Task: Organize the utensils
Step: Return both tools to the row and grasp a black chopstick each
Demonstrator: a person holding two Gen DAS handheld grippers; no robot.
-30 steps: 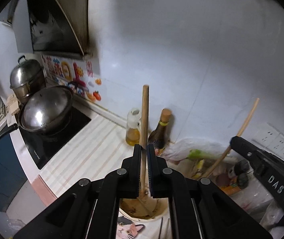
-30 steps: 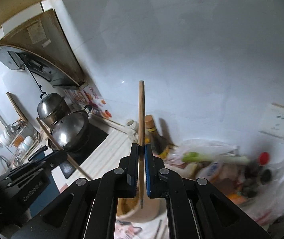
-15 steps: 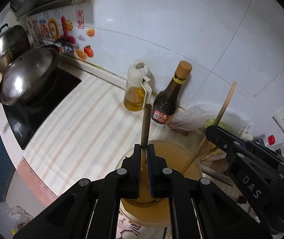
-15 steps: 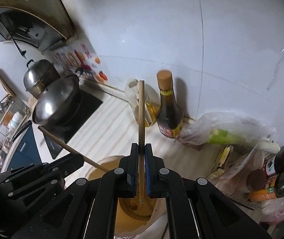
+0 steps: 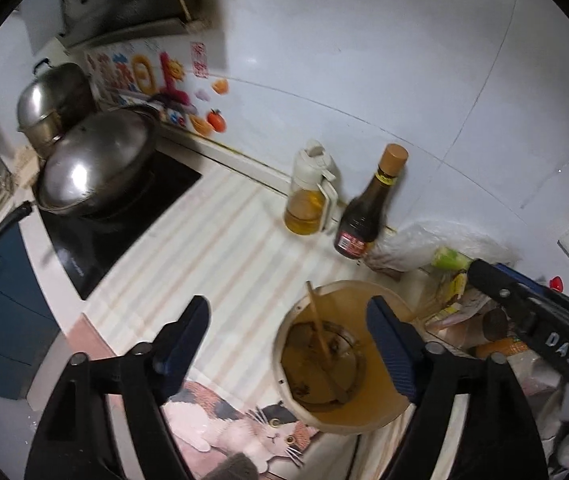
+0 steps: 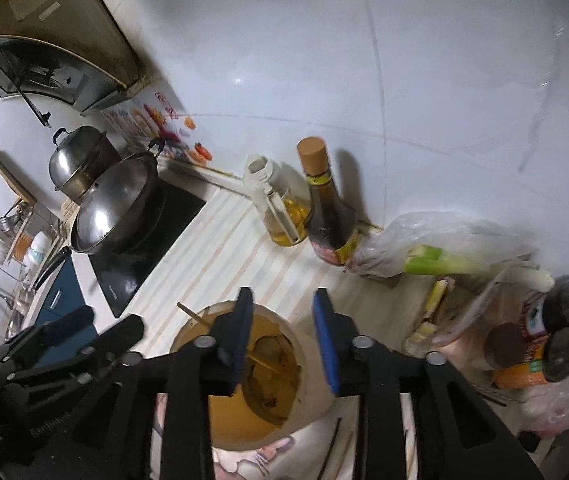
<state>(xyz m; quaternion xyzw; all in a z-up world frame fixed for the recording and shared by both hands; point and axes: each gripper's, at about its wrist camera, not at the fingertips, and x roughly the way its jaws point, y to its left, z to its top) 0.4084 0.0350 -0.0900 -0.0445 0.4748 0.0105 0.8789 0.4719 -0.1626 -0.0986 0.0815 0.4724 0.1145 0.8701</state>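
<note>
A beige utensil holder (image 5: 284,364) stands on a cat-print mat (image 5: 240,432). A wooden chopstick (image 5: 319,332) leans loose inside it, its tip over the far left rim. My left gripper (image 5: 286,340) hovers just above the holder with its jaws opening wide, and no pad touches anything. In the right wrist view the holder (image 6: 316,396) lies below my right gripper (image 6: 283,330), whose jaws are opening with nothing gripped. The chopstick (image 6: 198,319) pokes over the left rim there. The left gripper's fingers (image 6: 64,336) show at lower left.
An oil dispenser (image 5: 308,200) and a dark sauce bottle (image 5: 368,212) stand by the wall. A lidded wok (image 5: 96,168) sits on the black hob at left. A bag with a leek (image 6: 456,264) and spice jars (image 6: 556,320) crowd the right. Loose chopsticks (image 6: 332,452) lie on the mat.
Both grippers sank toward the holder, each shut on an upright chopstick. Both jaws have now sprung apart and let go; a chopstick lies inside the holder.
</note>
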